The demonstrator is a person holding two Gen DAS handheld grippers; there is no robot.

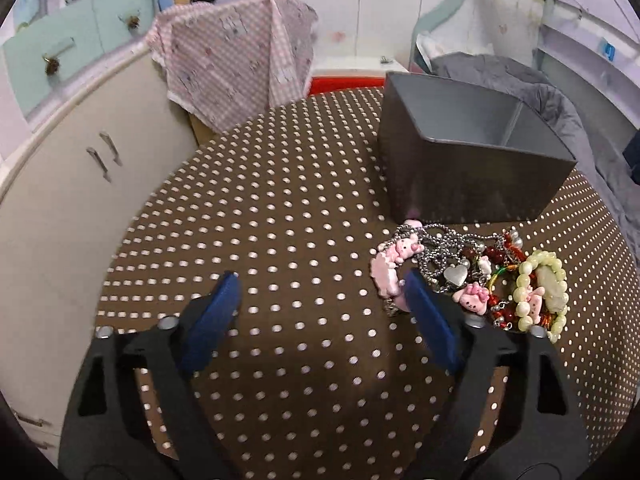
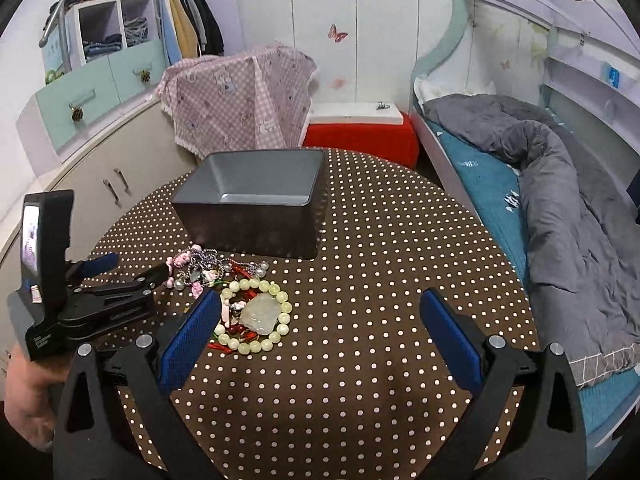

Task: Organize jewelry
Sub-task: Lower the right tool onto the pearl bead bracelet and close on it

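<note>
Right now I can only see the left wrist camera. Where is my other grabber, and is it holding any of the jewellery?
Observer: The right gripper is open and holds nothing; only the brown white-dotted tablecloth shows between its fingers.
Operator: Is it close to the pile?
Observer: One of its blue pads overlaps the near edge of the pale green bead bracelet in that view; touching or not, I cannot tell.
Operator: Can you see my left grabber there?
Observer: Yes. The left gripper comes in from the left, open, its tips beside the pink charm bracelet.

jewelry pile (image 1: 476, 276) beside grey box (image 1: 468, 152)
</note>
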